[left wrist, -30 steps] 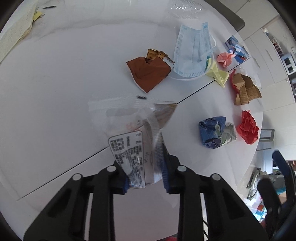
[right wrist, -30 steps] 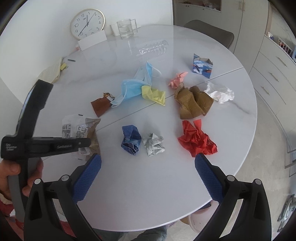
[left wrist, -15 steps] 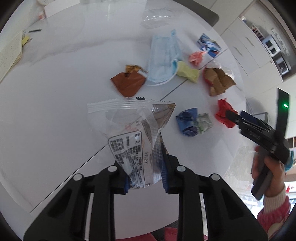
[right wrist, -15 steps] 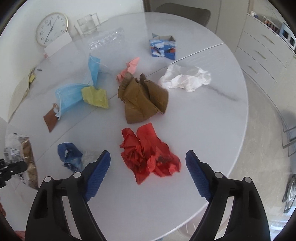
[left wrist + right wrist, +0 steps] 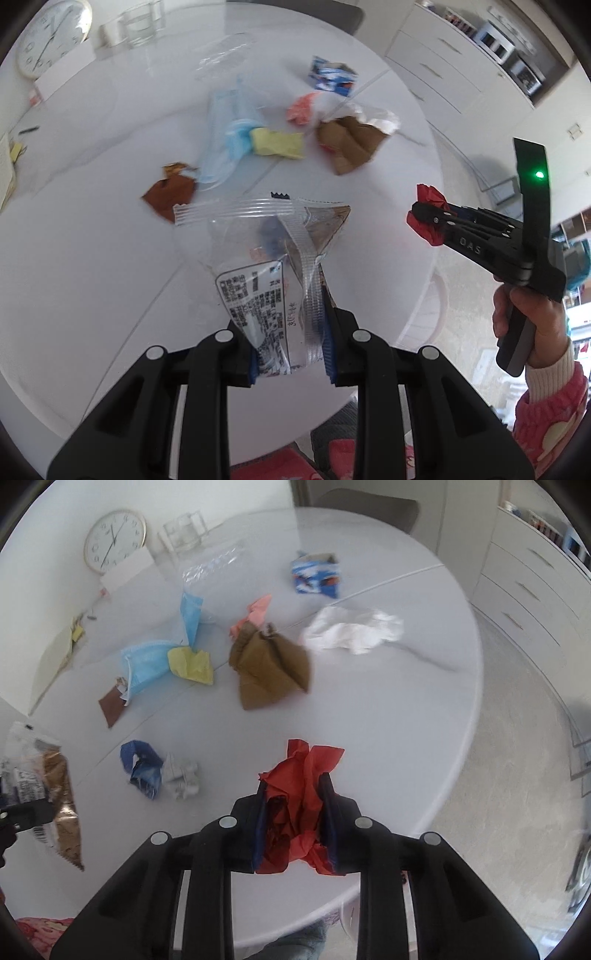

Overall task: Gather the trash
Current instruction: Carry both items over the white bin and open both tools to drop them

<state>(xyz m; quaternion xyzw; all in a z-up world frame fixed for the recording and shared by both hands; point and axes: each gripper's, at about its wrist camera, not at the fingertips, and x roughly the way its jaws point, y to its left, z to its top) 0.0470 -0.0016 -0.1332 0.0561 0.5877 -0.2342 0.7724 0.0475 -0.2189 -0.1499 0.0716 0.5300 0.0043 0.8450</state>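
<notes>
Jaws of our right hand-held gripper (image 5: 295,830) just closed on red paper (image 5: 303,775) beside the table (image 5: 406,701) edge; the left hand-held gripper (image 5: 290,354) holds the zip bag (image 5: 266,258), ready.

My left hand-held gripper (image 5: 290,354) pinches a clear zip bag (image 5: 266,266) with a printed label, raised over the white desk (image 5: 92,229). At three o'clock my right hand-held gripper (image 5: 424,221) has just closed on crumpled red paper (image 5: 428,197); a blue mask (image 5: 225,140) lies at eleven o'clock
</notes>
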